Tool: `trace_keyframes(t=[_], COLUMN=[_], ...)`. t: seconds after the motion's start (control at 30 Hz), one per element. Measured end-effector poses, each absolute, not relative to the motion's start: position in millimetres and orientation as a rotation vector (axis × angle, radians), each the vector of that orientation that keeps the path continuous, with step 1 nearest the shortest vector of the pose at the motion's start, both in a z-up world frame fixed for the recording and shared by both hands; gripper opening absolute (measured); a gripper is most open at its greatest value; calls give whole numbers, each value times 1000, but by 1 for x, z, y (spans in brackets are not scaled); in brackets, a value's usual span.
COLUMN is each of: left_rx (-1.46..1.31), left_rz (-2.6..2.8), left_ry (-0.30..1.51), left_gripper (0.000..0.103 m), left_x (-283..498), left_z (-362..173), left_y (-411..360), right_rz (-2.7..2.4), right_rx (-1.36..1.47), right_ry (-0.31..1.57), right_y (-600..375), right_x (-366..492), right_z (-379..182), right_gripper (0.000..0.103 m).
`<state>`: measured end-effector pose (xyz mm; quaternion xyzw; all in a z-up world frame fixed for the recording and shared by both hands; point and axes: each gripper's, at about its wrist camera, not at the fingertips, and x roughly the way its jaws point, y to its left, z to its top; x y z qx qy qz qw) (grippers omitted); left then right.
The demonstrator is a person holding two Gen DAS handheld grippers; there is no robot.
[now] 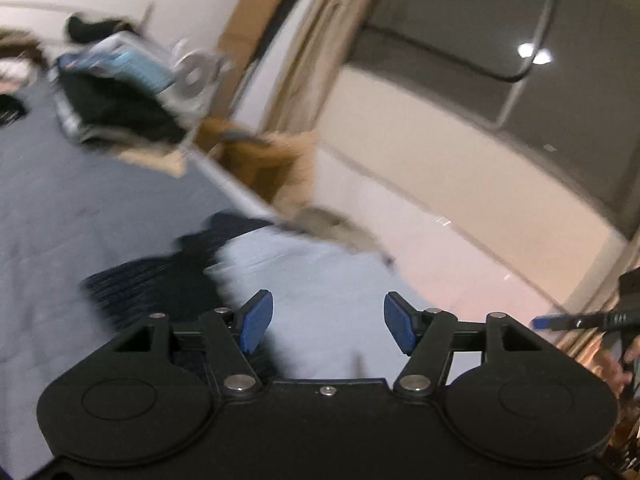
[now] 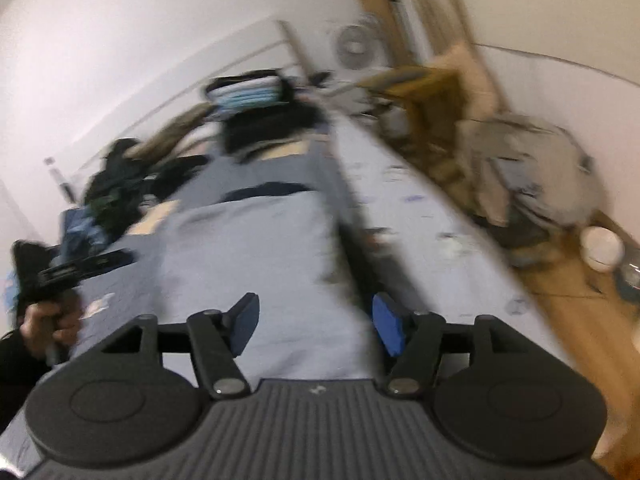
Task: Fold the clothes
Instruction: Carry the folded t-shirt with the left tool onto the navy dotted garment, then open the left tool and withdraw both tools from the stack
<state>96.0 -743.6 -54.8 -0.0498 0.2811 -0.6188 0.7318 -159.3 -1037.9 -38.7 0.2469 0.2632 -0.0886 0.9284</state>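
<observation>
Right now both grippers are hovering wide open, holding nothing: the left gripper (image 1: 328, 322) and right gripper (image 2: 316, 326) are each pointing over the pale blue garment (image 2: 256, 248), which is lying on the bed (image 1: 60, 208), stretching lengthwise away ahead of them.

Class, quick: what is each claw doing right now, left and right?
Left claw: open, holding nothing, above the pale blue garment.
Right claw: open, holding nothing.
</observation>
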Motion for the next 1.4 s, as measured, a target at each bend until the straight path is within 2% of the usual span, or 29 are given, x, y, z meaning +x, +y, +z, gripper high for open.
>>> trace_keyframes(t=[0.23,0.53,0.6,0.63,0.67,0.73,0.87,0.9,0.97,1.1,1.4], left_rx=[-152,-143,-121,-104,-87,-53,15,32,66,133,206], left_rz=[-1254,-1103,-1101,-1100,-1099,-1097,-1093,-1092,-1089,-1083,-1038], left_ry=[813,806,788,781,774,760,732,725,711,681,630], left_gripper=[65,65,77,90,97,103,103,103,103,103,103], left_x=[130,167,157,148,139,122,87,79,61,27,-54], left_z=[-79,-83,-73,-67,-61,-49,-25,-19,-7,16,22], left_y=[-815,-820,-812,-807,-801,-790,-768,-762,-751,-729,-673], right_rz=[-254,-302,-309,-319,-337,-376,-454,-469,-503,-508,-486], right_rx=[564,661,660,659,646,616,531,509,463,433,411], right_ry=[611,576,564,558,553,544,538,544,562,541,574], right_y=[-1039,-1065,-1063,-1062,-1057,-1046,-1016,-1005,-983,-940,-884], right_x=[-146,-178,-182,-183,-186,-193,-200,-201,-200,-204,-210], right_z=[-89,-122,-117,-113,-106,-91,-66,-60,-51,-37,-15], right_gripper=[62,62,63,63,63,65,81,87,93,95,96])
